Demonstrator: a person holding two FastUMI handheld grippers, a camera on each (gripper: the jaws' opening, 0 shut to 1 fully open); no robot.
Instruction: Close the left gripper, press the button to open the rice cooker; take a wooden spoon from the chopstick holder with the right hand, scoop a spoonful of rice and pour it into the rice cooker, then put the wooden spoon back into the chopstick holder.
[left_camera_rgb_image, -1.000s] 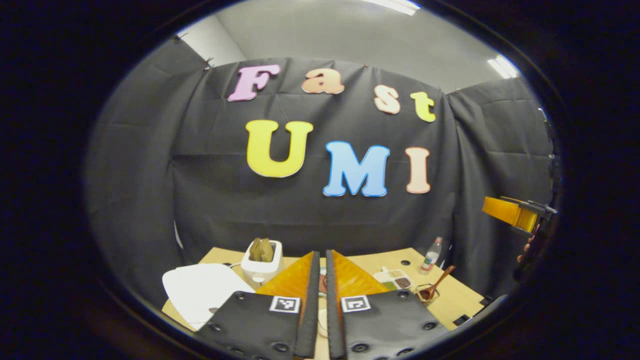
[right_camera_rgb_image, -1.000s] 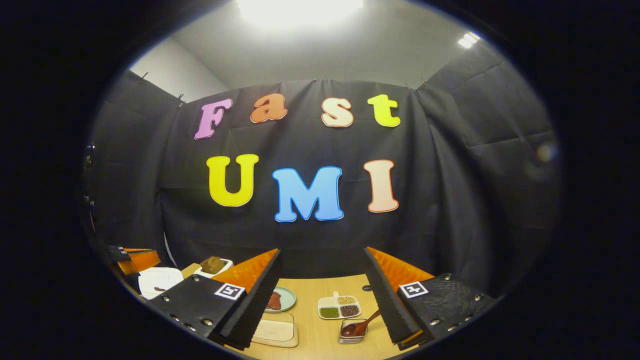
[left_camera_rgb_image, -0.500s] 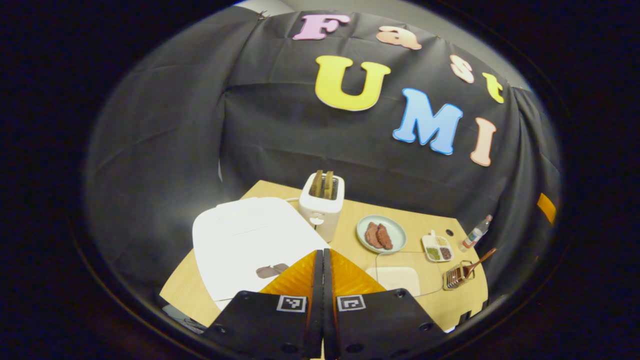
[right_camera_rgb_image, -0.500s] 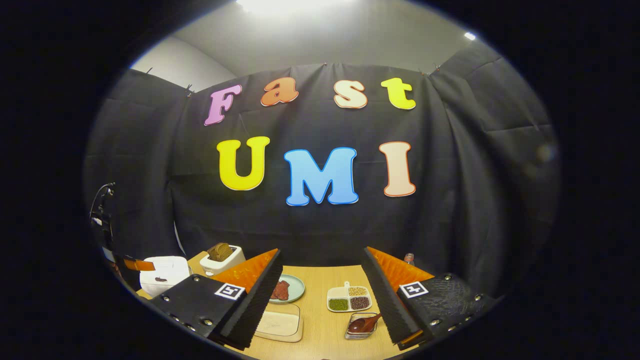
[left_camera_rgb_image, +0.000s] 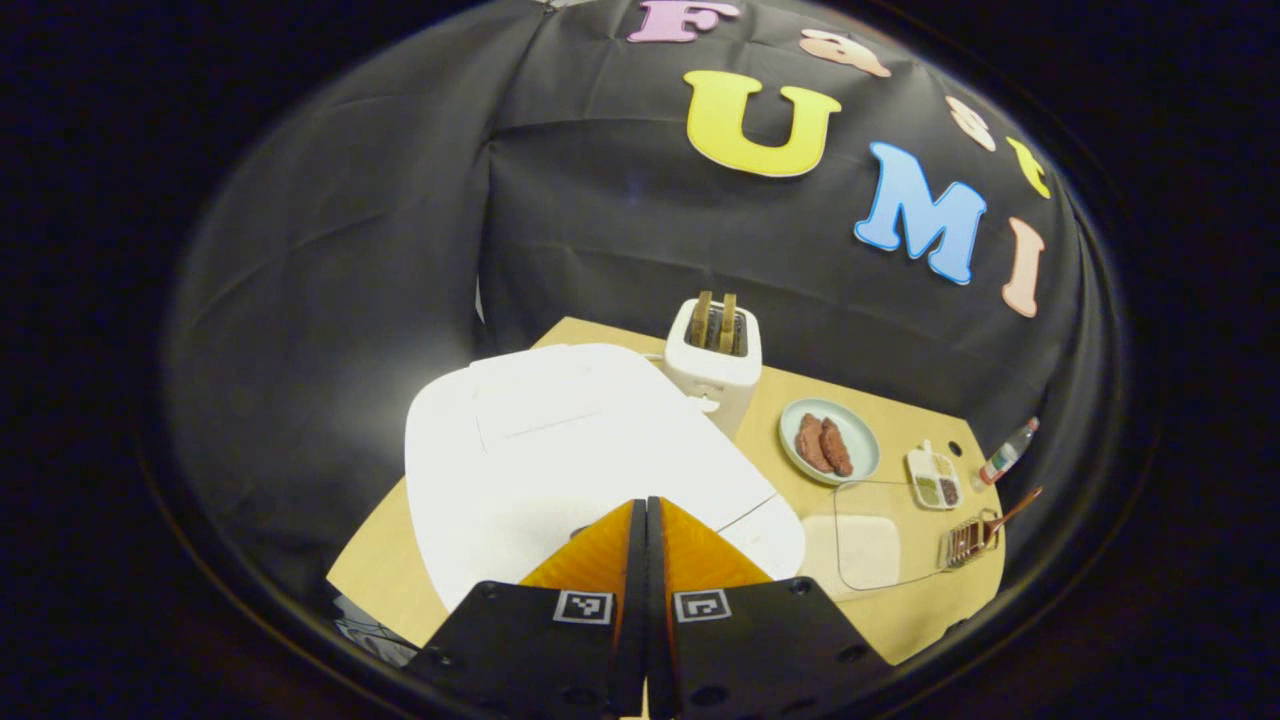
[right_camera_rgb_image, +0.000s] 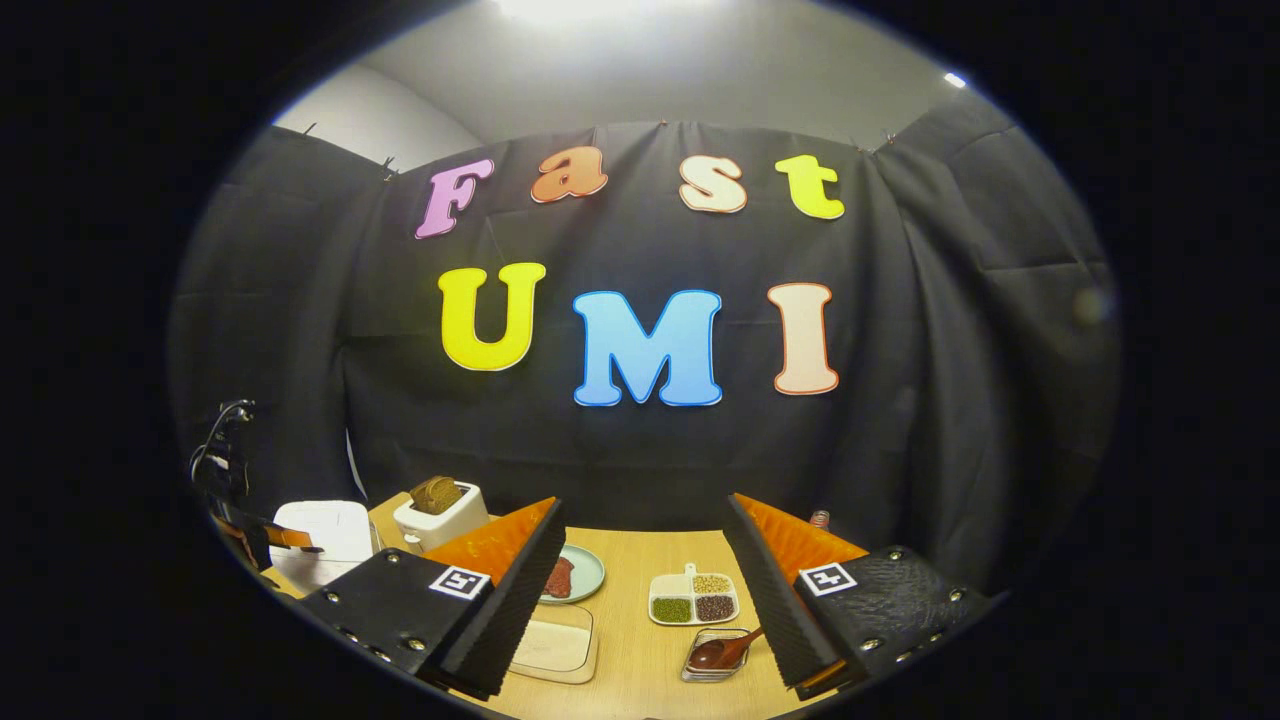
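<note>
White, rounded rice cooker (left_camera_rgb_image: 560, 450), lid down: button-press step. Left gripper (left_camera_rgb_image: 645, 520) pinched empty at six o'clock; right gripper (right_camera_rgb_image: 640, 560) spread, empty. Next: push down.

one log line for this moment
left gripper: shut, over rice cooker | lid: closed | right gripper: open | wooden spoon: in holder

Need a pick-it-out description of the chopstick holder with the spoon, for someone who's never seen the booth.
Start at the big white rice cooker and cross the wooden table past the toaster and the plate. Beyond the divided white dish stands the chopstick holder, a small clear container. It alone has a wooden spoon leaning out of it.
</note>
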